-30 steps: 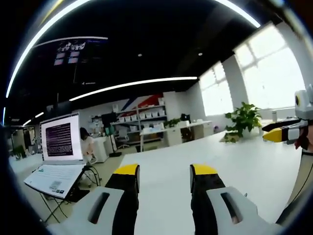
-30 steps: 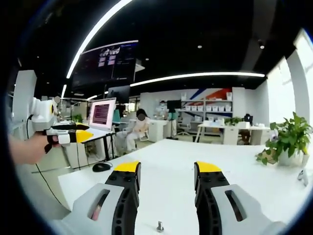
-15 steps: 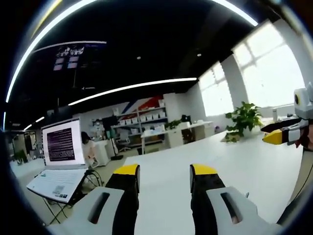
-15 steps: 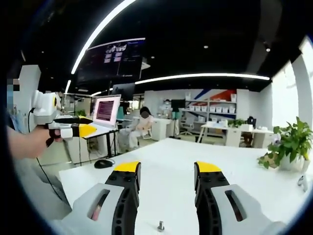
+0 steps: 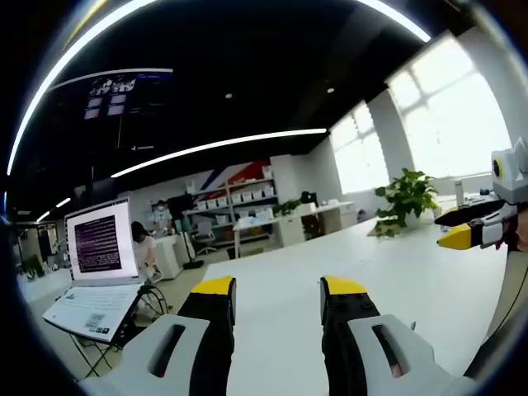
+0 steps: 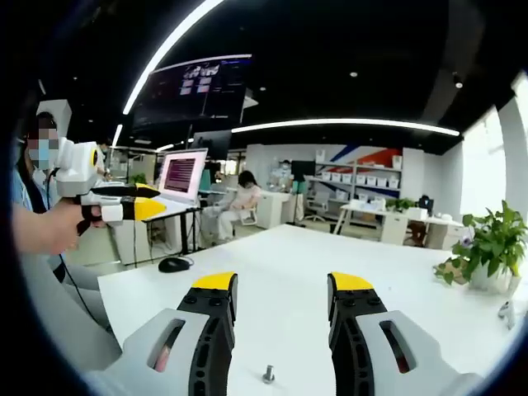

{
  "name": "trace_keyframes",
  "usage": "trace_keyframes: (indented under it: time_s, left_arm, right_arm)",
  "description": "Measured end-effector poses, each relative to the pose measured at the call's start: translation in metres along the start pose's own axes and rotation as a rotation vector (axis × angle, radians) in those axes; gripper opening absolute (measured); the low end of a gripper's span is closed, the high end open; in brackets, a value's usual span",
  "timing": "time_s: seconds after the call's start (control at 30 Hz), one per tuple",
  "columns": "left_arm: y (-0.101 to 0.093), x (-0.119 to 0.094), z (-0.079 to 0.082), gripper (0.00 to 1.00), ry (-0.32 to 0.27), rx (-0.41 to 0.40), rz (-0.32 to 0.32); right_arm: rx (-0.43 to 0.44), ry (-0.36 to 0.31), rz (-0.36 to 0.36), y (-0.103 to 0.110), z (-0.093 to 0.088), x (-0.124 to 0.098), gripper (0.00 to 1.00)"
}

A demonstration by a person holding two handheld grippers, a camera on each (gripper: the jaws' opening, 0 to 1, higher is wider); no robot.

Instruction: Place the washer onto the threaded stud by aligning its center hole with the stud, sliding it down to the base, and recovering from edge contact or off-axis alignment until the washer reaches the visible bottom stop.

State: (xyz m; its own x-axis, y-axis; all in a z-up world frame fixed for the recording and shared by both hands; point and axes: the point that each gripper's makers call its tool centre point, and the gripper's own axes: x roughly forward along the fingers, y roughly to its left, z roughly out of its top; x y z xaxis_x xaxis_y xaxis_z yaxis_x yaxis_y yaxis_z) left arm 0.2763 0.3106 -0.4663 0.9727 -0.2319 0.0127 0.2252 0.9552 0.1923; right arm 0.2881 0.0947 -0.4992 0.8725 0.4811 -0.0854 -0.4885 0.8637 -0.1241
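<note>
In the left gripper view, we hold the left gripper (image 5: 279,289) level above a long white table (image 5: 429,280); its two yellow-tipped jaws stand wide apart with nothing between them. To the far left, an open laptop (image 5: 95,272) with a lit screen sits on a stand beside the table. At the far right end of the table stands a potted plant (image 5: 402,198) before bright windows. The right gripper (image 5: 469,233) enters from the right edge, its yellow tip pointing left; we cannot tell its jaw gap from here.

In the right gripper view, the right gripper (image 6: 281,288) has its jaws spread wide and empty over the same white table (image 6: 272,256). The threaded stud (image 6: 268,374) stands upright on the tabletop, near us, between the two jaws and touching neither. We cannot make out the washer. A computer mouse (image 6: 174,264) lies at the table's left corner. Our hand (image 6: 58,227) holds the left gripper (image 6: 124,206) at the left. The potted plant (image 6: 487,247) stands at far right.
</note>
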Motion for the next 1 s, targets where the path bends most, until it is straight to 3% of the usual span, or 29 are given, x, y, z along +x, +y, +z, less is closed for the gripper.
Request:
trace_keyframes:
  time_s: [0.37, 0.63, 1.0]
  left_arm:
    - [0.010, -0.002, 0.000, 0.39, 0.003, 0.029, 0.019]
    - [0.030, -0.006, -0.006, 0.39, 0.002, -0.088, 0.068]
    - [0.024, 0.001, -0.015, 0.39, 0.031, -0.074, 0.047]
  right_arm:
    - [-0.015, 0.010, 0.036, 0.014, -0.001, 0.000, 0.46]
    - [0.051, 0.001, -0.006, -0.001, -0.003, -0.005, 0.46]
    - [0.084, -0.010, -0.022, -0.007, -0.001, -0.003, 0.46]
